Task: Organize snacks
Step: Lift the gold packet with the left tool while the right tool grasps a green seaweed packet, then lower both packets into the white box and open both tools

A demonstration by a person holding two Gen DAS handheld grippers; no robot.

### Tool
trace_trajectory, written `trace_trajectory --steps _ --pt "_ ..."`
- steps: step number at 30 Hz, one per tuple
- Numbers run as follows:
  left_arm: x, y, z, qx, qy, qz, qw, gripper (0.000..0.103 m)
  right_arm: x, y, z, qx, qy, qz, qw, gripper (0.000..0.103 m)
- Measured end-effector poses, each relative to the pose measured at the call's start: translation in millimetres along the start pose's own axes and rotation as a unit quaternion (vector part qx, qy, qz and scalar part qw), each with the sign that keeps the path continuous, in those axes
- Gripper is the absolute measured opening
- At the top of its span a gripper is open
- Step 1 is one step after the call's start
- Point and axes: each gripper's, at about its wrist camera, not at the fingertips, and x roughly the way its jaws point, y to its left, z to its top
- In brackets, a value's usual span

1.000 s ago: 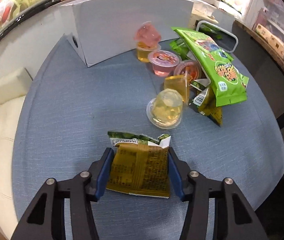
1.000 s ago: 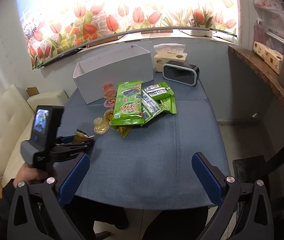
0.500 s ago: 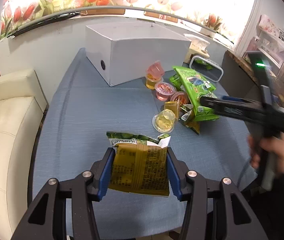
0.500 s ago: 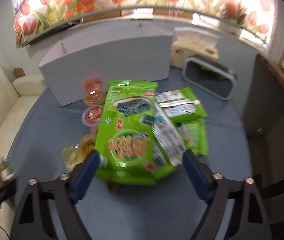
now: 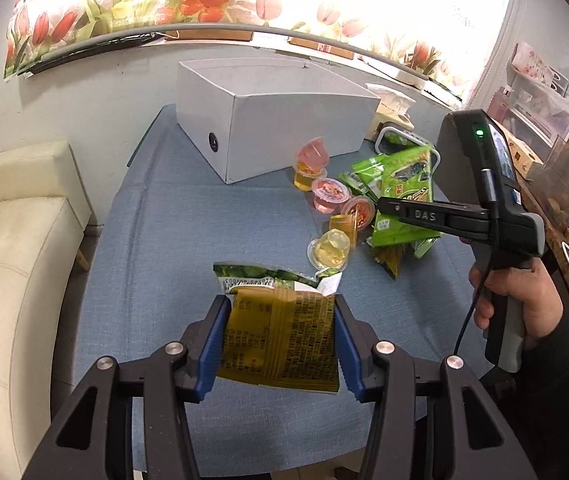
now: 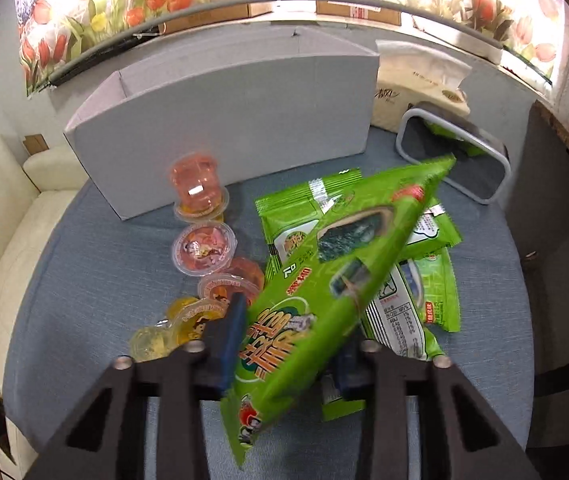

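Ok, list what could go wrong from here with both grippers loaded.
1. The right gripper is closing on the big green bag near one end; the bag is tilted and may swing or slip.
2. Jelly cups sit beside that bag and could get knocked.
3. The left gripper crumples its yellow packet, which may crush the contents.

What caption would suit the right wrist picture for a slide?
Right gripper, jaws closing on a tilted green snack bag beside jelly cups and a white box.

My left gripper (image 5: 280,344) has a packet (image 5: 280,340) between its pads, above the near table (image 5: 156,240). Far off stands the box (image 5: 284,128); cups (image 5: 326,196) sit before it, bags (image 6: 424,280) to their right. My closing right gripper (image 6: 288,344) pinches one bag (image 6: 324,304).
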Motion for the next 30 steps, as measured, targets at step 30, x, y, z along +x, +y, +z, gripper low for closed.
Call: trace_trajectory --steps 30 --pt "89 2 245 -0.022 -0.066 -0.025 0.9973 0.054 1 -16 195 0.020 -0.055 0.155 0.986 0.017"
